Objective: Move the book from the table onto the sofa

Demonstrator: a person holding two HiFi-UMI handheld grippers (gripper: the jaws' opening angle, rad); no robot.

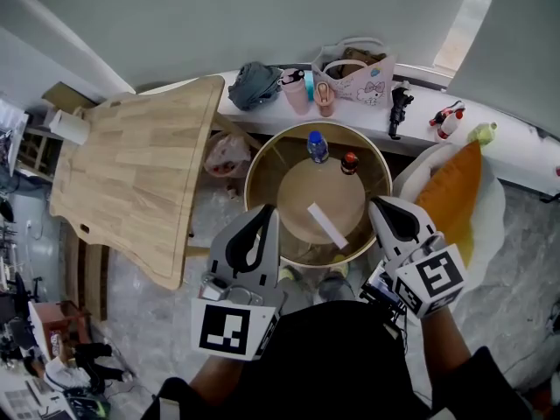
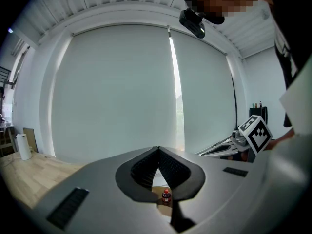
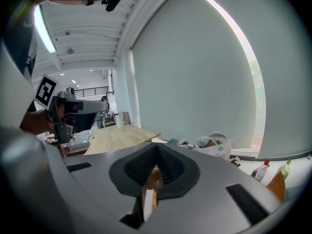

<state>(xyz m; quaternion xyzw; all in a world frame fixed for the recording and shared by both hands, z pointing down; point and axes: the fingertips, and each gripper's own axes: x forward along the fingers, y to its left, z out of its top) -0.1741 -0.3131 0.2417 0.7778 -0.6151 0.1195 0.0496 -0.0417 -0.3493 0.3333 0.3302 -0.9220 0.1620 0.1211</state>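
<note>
Left gripper (image 1: 267,210) and right gripper (image 1: 378,204), both clenched empty, flank the white book (image 1: 326,224) lying flat on the round table (image 1: 297,191) (blue-capped bottle (image 1: 317,146) and red-capped bottle (image 1: 349,162) stand beyond it), orange cushion (image 1: 451,191) at right.

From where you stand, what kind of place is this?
Probably a sitting corner staged in a workshop: a round table with a book, an orange cushion on a white sofa, and a big wooden workbench beside.
</note>
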